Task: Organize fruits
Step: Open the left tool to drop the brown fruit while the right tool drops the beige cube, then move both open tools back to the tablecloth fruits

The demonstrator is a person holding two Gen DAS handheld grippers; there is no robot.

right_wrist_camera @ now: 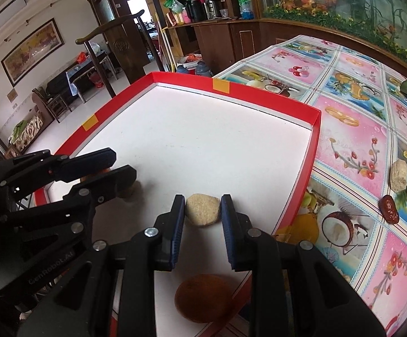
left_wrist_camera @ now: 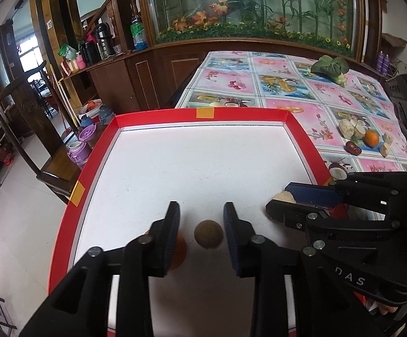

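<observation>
A red-rimmed white tray (left_wrist_camera: 203, 119) lies on the table. My left gripper (left_wrist_camera: 201, 206) is open low over the tray's near part. A small round brown fruit (left_wrist_camera: 208, 234) sits on the tray floor between its fingers, free of the pads. An orange fruit (left_wrist_camera: 180, 248) is partly hidden behind the left finger. To the right, my right gripper (right_wrist_camera: 202, 198) is shut on a beige rough chunk (right_wrist_camera: 202, 209) that rests on the tray floor. A larger brown fruit (right_wrist_camera: 203, 297) lies under that gripper near the tray's front edge. The right wrist view also shows the left gripper (right_wrist_camera: 124, 163) at the left.
On the flowered tablecloth (left_wrist_camera: 287, 84) right of the tray lie an orange (left_wrist_camera: 371, 138), a dark red date (left_wrist_camera: 353, 148), several beige chunks (left_wrist_camera: 347, 128) and a leafy green vegetable (left_wrist_camera: 329, 66). A wooden chair (left_wrist_camera: 34, 118) and cabinet stand to the left.
</observation>
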